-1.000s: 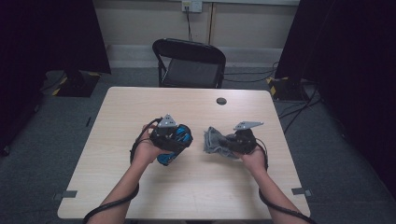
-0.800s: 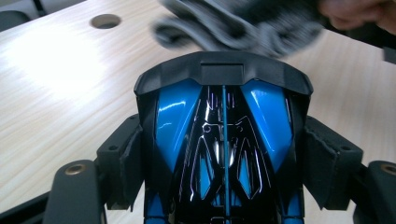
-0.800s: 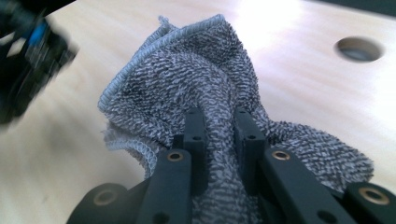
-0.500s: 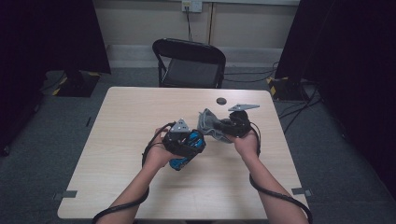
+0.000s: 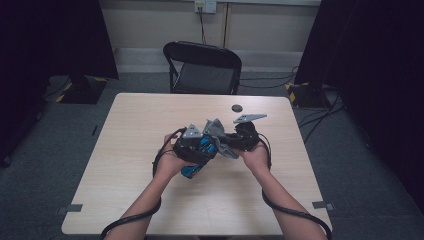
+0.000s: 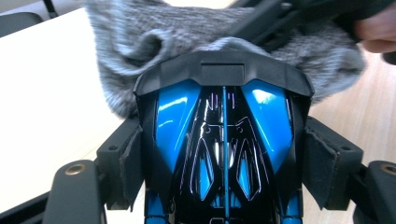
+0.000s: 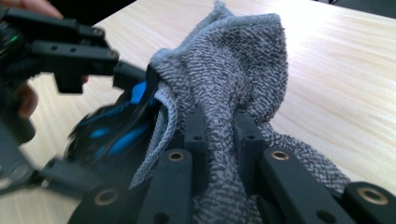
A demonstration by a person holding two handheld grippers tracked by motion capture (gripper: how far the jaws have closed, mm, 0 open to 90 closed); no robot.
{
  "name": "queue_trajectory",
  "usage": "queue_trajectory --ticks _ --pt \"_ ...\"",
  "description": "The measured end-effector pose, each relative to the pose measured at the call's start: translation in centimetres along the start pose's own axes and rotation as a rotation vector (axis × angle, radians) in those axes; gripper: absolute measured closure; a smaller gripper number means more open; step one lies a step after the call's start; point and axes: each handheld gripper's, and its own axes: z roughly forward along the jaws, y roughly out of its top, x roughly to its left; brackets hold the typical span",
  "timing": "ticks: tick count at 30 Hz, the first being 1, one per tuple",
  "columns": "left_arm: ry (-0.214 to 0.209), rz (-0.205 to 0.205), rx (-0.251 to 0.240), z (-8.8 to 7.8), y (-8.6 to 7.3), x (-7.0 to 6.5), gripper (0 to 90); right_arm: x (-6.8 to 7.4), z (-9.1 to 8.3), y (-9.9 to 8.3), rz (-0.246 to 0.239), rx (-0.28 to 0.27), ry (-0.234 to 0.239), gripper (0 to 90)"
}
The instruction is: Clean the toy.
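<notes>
My left gripper [image 6: 224,163] is shut on a glossy blue and black plastic piece [image 6: 224,140] shaped like a toy car body, with the pads on its two sides. My right gripper [image 7: 217,135] is shut on a bunched grey terry cloth [image 7: 233,70]. The cloth [image 6: 140,42] lies against the far end of the blue piece. In the high view both hands meet over the middle of the table: the left gripper [image 5: 196,145] with the blue piece [image 5: 202,146], and the right gripper [image 5: 225,140] with the cloth [image 5: 216,129] pressed to it.
The light wooden table [image 5: 140,125] carries a small black round thing [image 5: 236,108] near its far edge. A black folding chair [image 5: 202,67] stands behind the table. Cables trail from both grippers along the forearms.
The right hand has carried the cloth leftward and a little up until it meets the blue piece. The two grippers, apart a second ago, now sit together.
</notes>
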Motion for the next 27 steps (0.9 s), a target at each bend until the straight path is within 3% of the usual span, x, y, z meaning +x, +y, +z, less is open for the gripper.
queue_trajectory --ticks 11,27 --pt "0.059 -0.014 0.023 -0.4 -0.2 1.5 25.6 0.4 -1.1 -1.1 -0.048 0.005 0.045 79.7" --pt "0.092 -0.044 0.011 -1.2 -0.3 2.6 25.5 0.8 -1.8 -3.8 -0.081 0.037 0.097 79.6"
